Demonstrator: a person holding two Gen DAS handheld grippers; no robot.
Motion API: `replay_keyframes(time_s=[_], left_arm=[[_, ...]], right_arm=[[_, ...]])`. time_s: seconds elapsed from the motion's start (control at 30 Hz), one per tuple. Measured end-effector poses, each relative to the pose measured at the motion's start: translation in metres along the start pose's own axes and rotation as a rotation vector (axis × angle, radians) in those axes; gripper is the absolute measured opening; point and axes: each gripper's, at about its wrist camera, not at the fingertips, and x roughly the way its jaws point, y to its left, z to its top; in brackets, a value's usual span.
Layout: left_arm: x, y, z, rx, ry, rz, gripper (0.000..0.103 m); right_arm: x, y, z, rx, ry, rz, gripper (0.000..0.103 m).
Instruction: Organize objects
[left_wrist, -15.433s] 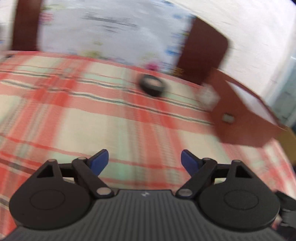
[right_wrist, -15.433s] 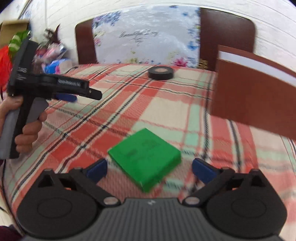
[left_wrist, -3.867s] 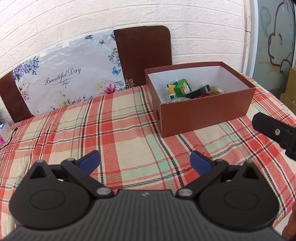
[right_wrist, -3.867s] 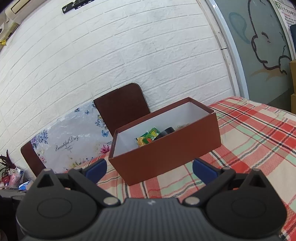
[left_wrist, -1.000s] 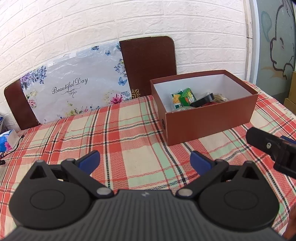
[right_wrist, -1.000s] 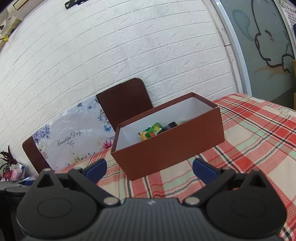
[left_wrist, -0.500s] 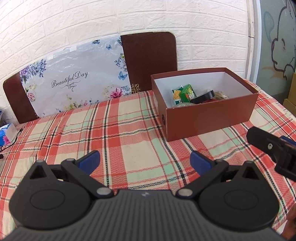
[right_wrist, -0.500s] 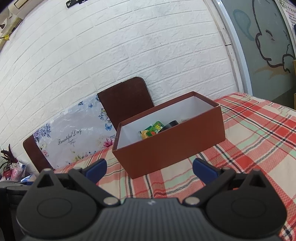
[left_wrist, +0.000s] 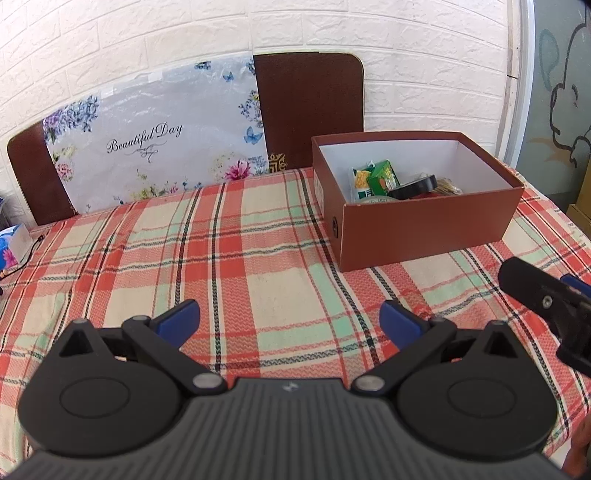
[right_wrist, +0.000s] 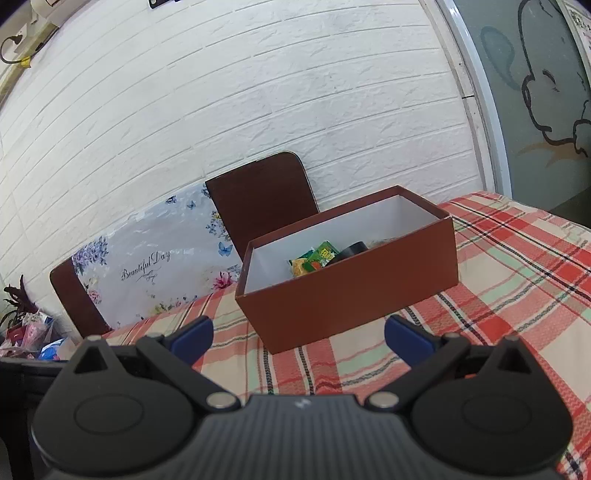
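Looking forward from the left wrist, the left gripper (left_wrist: 289, 320) hovers above the red, green and cream plaid cloth covering the tabletop (left_wrist: 229, 266), its blue-tipped jaws spread wide with nothing between them. Ahead and to the right sits the open reddish-brown cardboard box with a white interior (left_wrist: 428, 232), resting flat on the cloth. Inside it, toward the near wall, lie a yellow-and-white snack packet (left_wrist: 361, 181), a green snack packet (left_wrist: 385, 178) leaning against it, a black roll of tape (left_wrist: 415, 191) tilted beside them, and something pale and stringy (left_wrist: 448, 187) that is too small to identify. At the right edge, the black body of the right gripper (left_wrist: 546, 299) reaches in over the cloth, well short of the box. Behind the tabletop, a floral board printed "Beautiful Day" (left_wrist: 155, 140) leans against dark brown chair backs (left_wrist: 310, 107) and a white brick wall (left_wrist: 332, 29). From the right wrist, the right gripper (right_wrist: 298, 338) is held low over the cloth (right_wrist: 517, 280), its jaws also wide apart and empty. The box (right_wrist: 351, 288) stands just ahead of the fingertips, one corner pointing toward the camera, apart from both jaws. Over its rim the green packet (right_wrist: 325, 254), the yellow packet (right_wrist: 301, 267) and the black tape (right_wrist: 352, 249) show. The floral board (right_wrist: 155, 273) and a chair back (right_wrist: 262, 199) stand behind, to the left.
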Motion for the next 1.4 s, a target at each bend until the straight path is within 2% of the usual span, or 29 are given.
replay_keyframes(time_s=[0.53,1.4], left_arm=[[0.0,0.021,-0.003,-0.055,0.015,-0.015,0.103],[0.009,0.013,-0.012,-0.023,0.063,-0.022,0.103]], right_arm=[[0.0,0.019,-0.003,-0.047,0.017,0.002,0.103],[0.0,0.009,-0.008,-0.025,0.021,0.001,0.103]])
